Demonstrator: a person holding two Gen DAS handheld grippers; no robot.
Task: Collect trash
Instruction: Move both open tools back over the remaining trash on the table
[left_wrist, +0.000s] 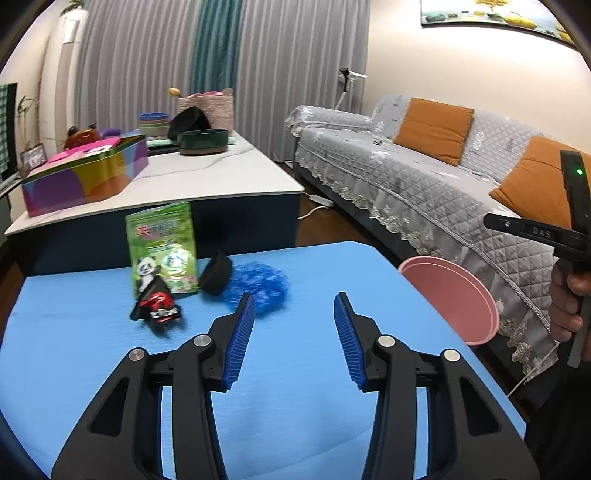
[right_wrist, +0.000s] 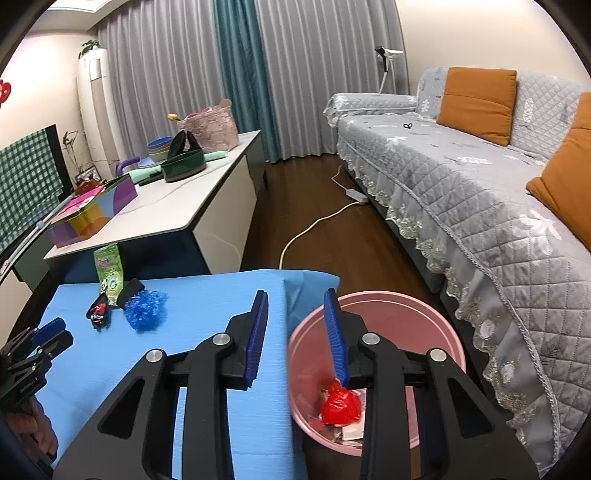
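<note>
Trash lies at the far left of the blue table (left_wrist: 295, 369): a green panda snack bag (left_wrist: 162, 251), a black and red wrapper (left_wrist: 157, 308), a black piece (left_wrist: 216, 273) and a crumpled blue plastic bag (left_wrist: 258, 286). My left gripper (left_wrist: 294, 306) is open and empty, short of the blue bag. In the right wrist view my right gripper (right_wrist: 295, 301) is open and empty over the rim of the pink bin (right_wrist: 376, 299). A red plastic bag (right_wrist: 340, 406) and bits of paper lie inside the bin. The blue bag (right_wrist: 146, 308) and wrappers (right_wrist: 98, 314) sit far left.
The pink bin (left_wrist: 454, 295) stands by the table's right edge. A grey covered sofa (right_wrist: 480, 192) with orange cushions runs along the right. A white counter (left_wrist: 177, 181) with a colourful box and bowls stands behind the table. A white cable (right_wrist: 314, 221) crosses the wooden floor.
</note>
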